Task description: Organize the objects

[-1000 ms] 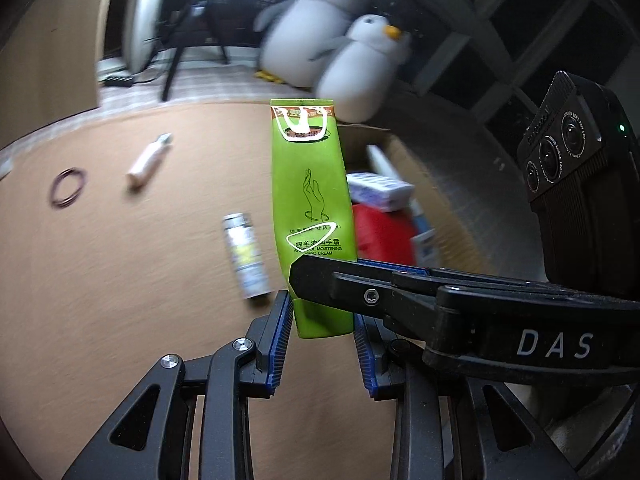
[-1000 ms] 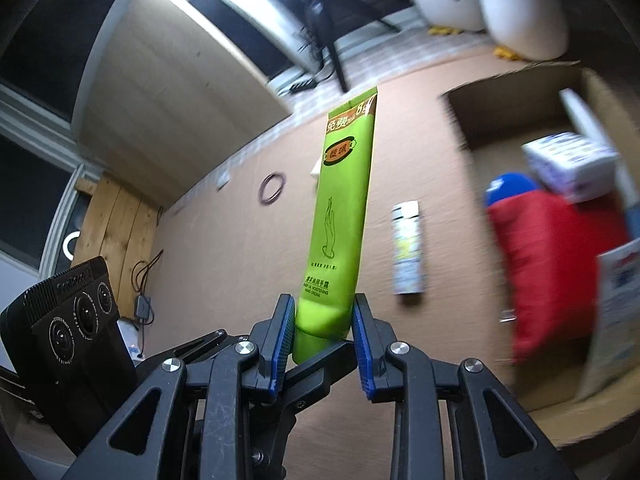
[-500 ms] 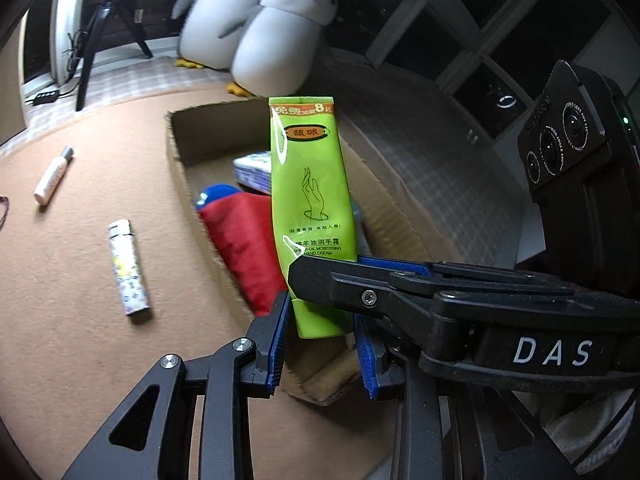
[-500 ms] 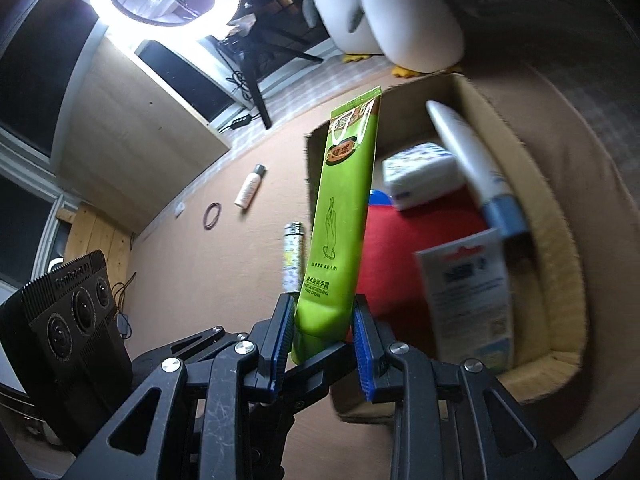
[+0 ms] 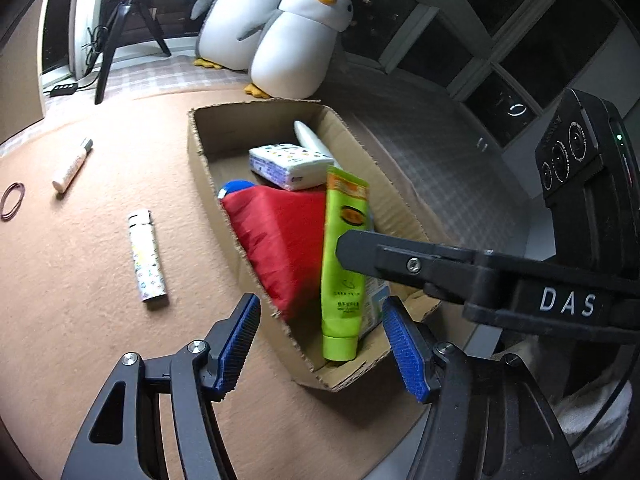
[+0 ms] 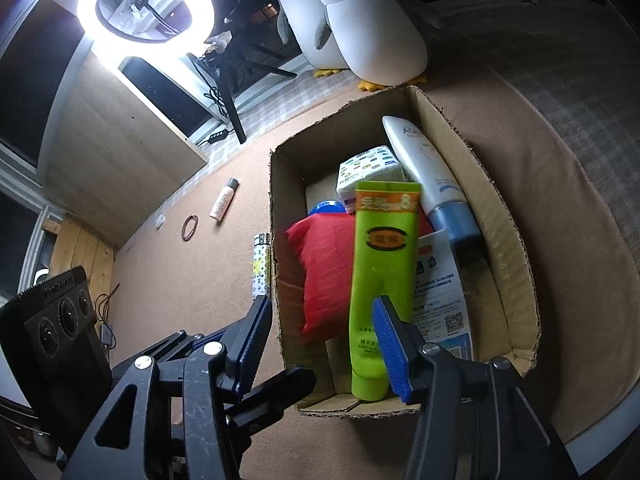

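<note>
A green hand-cream tube lies in the cardboard box, cap toward me, leaning on a red pouch. It also shows in the right wrist view. Both grippers hover over the box's near end. My left gripper is open and empty. My right gripper is open and empty, its right finger in front of the tube. The box also holds a tissue pack, a white and blue tube and a leaflet.
On the brown carpet left of the box lie a patterned lighter, a small white bottle and a hair band. Two plush penguins sit behind the box. A ring light on a tripod stands at the back.
Both grippers carried the green tube from over the carpet to over the box, then opened. The tube dropped into the box and now rests against the red pouch.
</note>
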